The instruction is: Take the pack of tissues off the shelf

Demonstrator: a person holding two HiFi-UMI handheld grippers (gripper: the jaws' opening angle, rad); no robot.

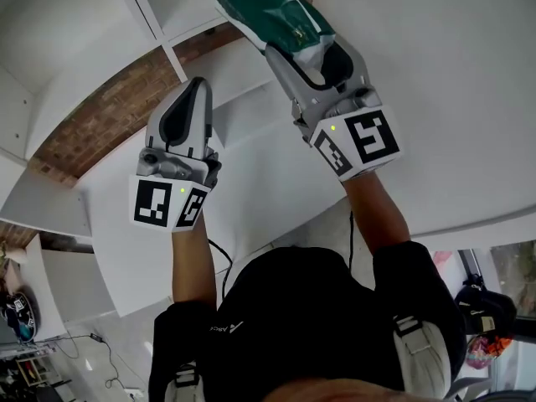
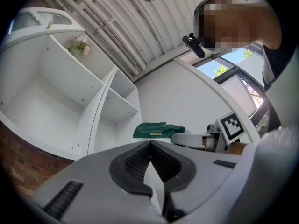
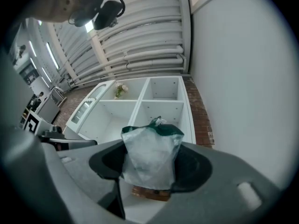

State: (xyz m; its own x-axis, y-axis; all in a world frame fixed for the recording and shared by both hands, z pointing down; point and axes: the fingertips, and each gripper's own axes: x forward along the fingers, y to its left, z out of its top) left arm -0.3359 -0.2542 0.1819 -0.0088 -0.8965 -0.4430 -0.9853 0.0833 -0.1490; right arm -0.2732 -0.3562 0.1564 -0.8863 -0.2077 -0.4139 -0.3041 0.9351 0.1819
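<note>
The right gripper (image 3: 150, 168) is clamped on the pack of tissues (image 3: 149, 143), jaws squeezing its clear end so the green end pokes out ahead, held well away from the white shelf (image 3: 140, 101) (so the pack looks to be off it). The left gripper (image 2: 150, 147) is closed on nothing and sits alongside, probably just kept out of the way.

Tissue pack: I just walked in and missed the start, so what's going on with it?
A person holds a gripper in each hand. The right gripper is clamped on the pack, green and clear plastic, and holds it in the air, clear of the white shelf. The left gripper is shut and empty, raised beside it. The pack is off the shelf.
</note>
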